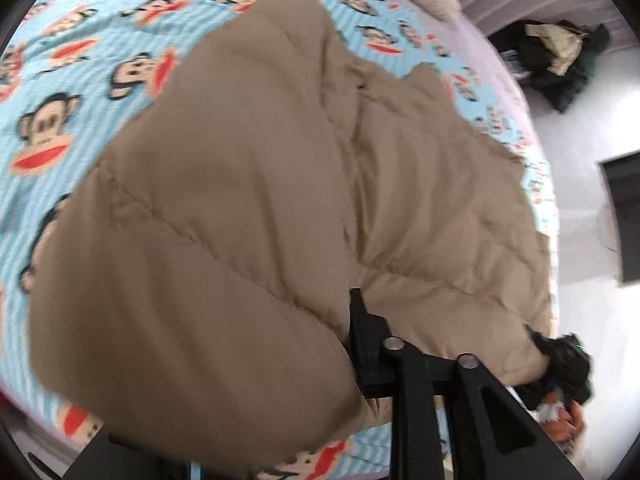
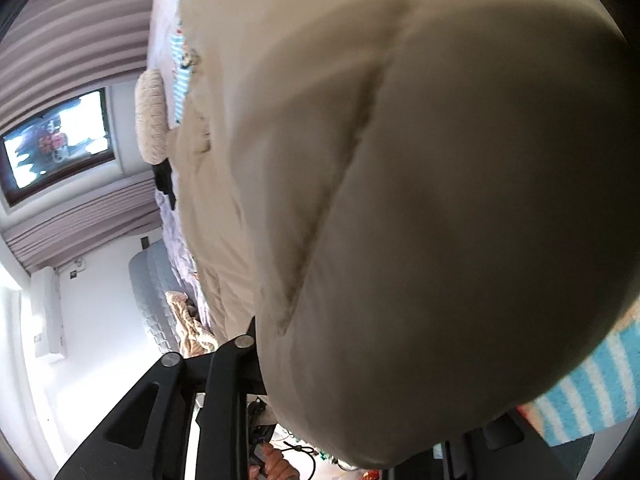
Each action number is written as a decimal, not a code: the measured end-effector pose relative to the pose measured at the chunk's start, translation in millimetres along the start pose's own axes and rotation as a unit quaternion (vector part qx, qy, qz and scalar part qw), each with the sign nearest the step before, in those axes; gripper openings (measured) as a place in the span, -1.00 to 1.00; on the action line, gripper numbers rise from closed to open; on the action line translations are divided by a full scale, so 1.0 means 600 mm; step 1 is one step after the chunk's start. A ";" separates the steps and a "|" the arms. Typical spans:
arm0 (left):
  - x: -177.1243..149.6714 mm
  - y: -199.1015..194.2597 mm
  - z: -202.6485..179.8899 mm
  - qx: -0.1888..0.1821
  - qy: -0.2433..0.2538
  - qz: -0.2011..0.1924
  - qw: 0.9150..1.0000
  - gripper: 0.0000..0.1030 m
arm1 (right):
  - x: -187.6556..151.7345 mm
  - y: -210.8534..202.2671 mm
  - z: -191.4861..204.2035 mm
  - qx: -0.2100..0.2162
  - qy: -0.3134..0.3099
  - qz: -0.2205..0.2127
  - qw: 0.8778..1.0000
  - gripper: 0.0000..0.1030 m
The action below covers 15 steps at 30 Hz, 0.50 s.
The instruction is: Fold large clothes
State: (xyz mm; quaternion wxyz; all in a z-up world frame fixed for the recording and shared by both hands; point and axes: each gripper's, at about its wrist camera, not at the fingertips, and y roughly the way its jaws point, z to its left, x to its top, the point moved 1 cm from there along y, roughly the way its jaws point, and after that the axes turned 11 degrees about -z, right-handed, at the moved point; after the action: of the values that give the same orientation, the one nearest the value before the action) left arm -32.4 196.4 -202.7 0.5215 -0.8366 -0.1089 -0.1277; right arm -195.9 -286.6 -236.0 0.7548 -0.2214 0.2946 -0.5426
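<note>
The bed [image 1: 60, 92] takes up most of the room, its cover pale blue stripes printed all over with cartoon monkey faces. Spread across the middle of the bed, nearly to its near edge, lies the big tan padded coat [image 1: 248, 208], quilted in broad puffy panels and bunched up high at the near end.

At the near edge of the bed the left gripper [image 1: 356, 320] has one black finger up against the coat's hem; the other finger is buried under the padding, so I cannot tell whether the claw actually pinches the cloth or just sits partly open against it.

At the same edge, off to one side, the right gripper [image 2: 250, 334] is much the same: a bulging fold of coat [image 2: 440, 220] swamps its view, only one finger tip shows at the fabric's edge, and its hold on the fabric is anybody's guess.

Beyond the side of the bed stands a grey ribbed wall with a dark framed screen [image 2: 60, 140] hung on it. A cream knitted pillow [image 2: 150, 116] rests at the bed's far end, and a dark heap of clothes [image 1: 556, 60] sits on the floor off the bed's far corner. A hand [image 1: 568, 420] grips the right gripper's handle just off the bed's near edge.
</note>
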 end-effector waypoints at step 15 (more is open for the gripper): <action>0.030 -0.152 0.011 0.103 0.043 -0.091 0.990 -0.14 | -0.079 -0.093 0.117 -0.039 -0.241 0.098 0.965 -0.33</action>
State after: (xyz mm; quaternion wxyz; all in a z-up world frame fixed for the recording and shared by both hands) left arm -43.3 242.7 -122.7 0.5953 -0.7587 -0.1750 -0.1985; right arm -197.4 -258.0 -138.7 0.8439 -0.3450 0.1452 -0.3843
